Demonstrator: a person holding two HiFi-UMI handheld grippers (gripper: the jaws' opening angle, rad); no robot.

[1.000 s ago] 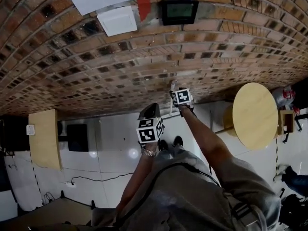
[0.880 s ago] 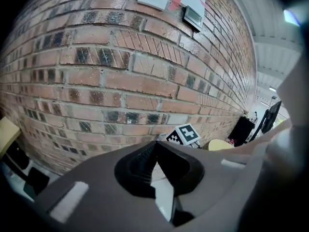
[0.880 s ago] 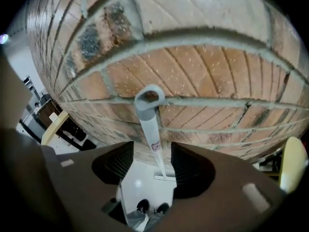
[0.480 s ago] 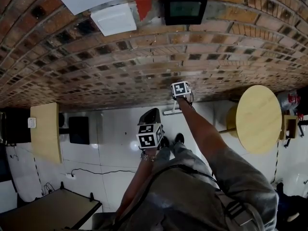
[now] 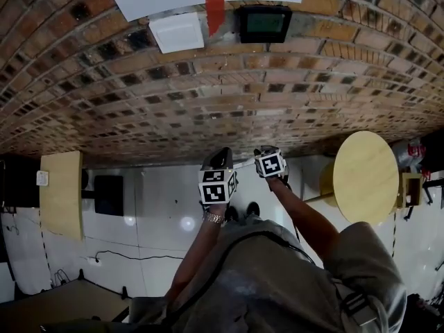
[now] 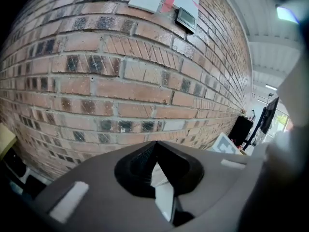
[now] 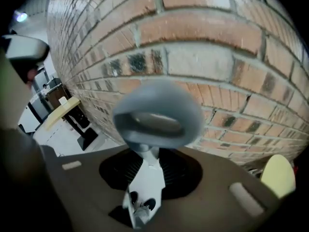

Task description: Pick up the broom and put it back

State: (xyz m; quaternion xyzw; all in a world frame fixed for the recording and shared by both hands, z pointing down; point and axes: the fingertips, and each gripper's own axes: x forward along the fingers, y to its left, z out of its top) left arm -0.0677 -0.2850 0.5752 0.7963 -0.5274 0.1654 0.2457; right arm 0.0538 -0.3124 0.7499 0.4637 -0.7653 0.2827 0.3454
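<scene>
The broom shows best in the right gripper view. Its grey loop end (image 7: 157, 112) sticks up out of the jaws, and the pale shaft (image 7: 147, 178) runs down between them. My right gripper (image 7: 150, 153) is shut on that shaft just below the loop. In the head view the right gripper (image 5: 263, 152) hangs close to the foot of the brick wall (image 5: 208, 103), with a thin pale bar (image 5: 244, 162) beside it. My left gripper (image 5: 220, 155) is just to its left. In the left gripper view its jaws (image 6: 155, 144) meet at the tips, and nothing shows between them.
A round wooden table (image 5: 364, 175) stands at the right and a wooden-topped stand (image 5: 61, 196) at the left. A black box (image 5: 263, 21), a white panel (image 5: 177, 32) and paper notices hang on the wall. A cable (image 5: 139, 259) crosses the white floor. My shoes (image 5: 239, 210) are below the grippers.
My right gripper reached out to the foot of the wall, then came back toward me and now sits beside the left gripper. The left gripper has hardly moved.
</scene>
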